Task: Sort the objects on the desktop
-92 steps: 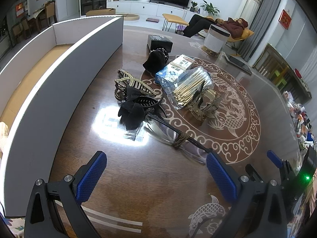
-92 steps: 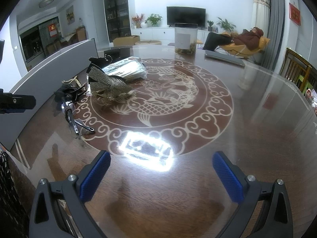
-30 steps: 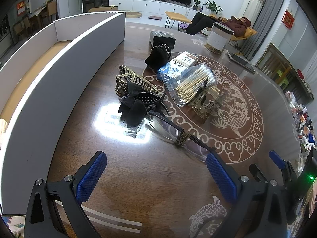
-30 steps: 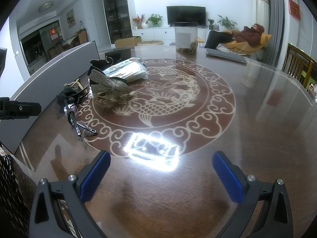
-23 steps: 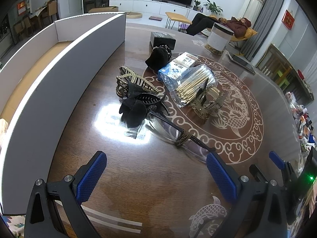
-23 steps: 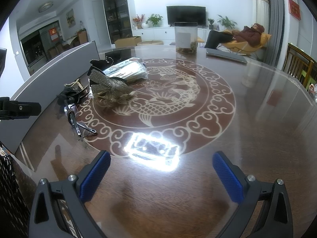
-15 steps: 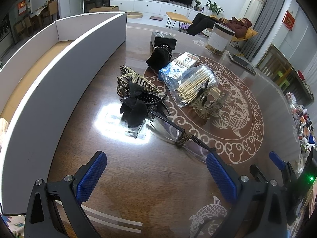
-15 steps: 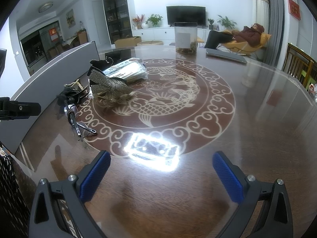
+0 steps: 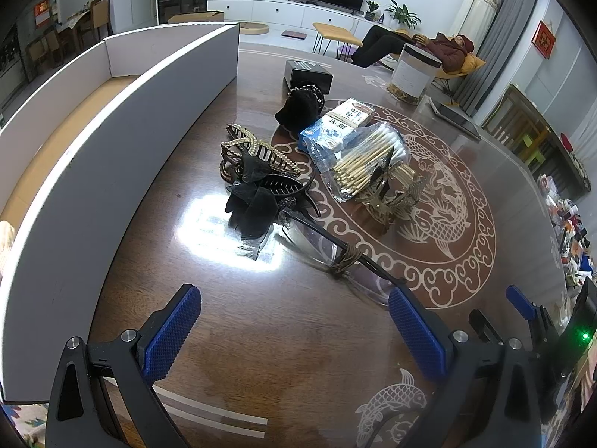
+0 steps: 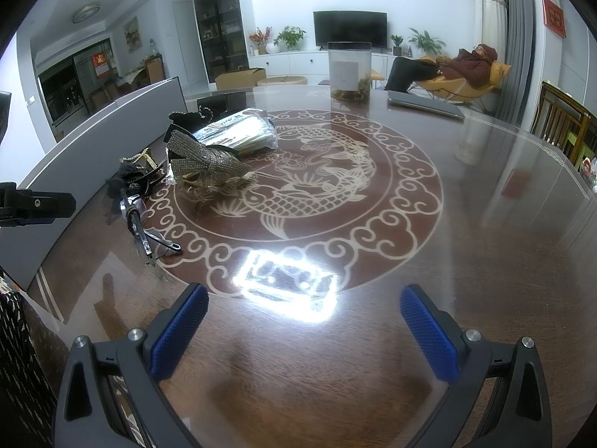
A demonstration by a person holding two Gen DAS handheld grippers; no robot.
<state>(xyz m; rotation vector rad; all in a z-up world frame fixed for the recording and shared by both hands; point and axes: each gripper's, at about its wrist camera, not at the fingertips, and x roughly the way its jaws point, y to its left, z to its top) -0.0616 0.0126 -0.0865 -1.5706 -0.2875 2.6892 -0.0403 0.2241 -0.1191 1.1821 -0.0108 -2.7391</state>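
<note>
The desktop objects lie in one cluster at the table's (image 9: 261, 354) middle-left. Nearest the left gripper (image 9: 294, 326) are the glasses (image 9: 328, 248), with the black bow clip (image 9: 253, 205) touching their far end and the pearl-edged claw clip (image 9: 257, 151) behind it. To the right lie the bag of cotton swabs (image 9: 367, 156) and the gold clip (image 9: 388, 194), with the blue-and-white packet (image 9: 328, 132) and black scrunchie (image 9: 302, 106) farther off.

Over the last few seconds the cluster has edged slightly closer in the left wrist view, so the left gripper is creeping forward. Its jaws stay spread wide, holding nothing. The right gripper (image 10: 304, 330), equally wide and empty, has barely moved over bare wood. No item has shifted, so sorting seems not yet begun. The long white box (image 9: 123, 123) along the left is probably the destination.
</note>
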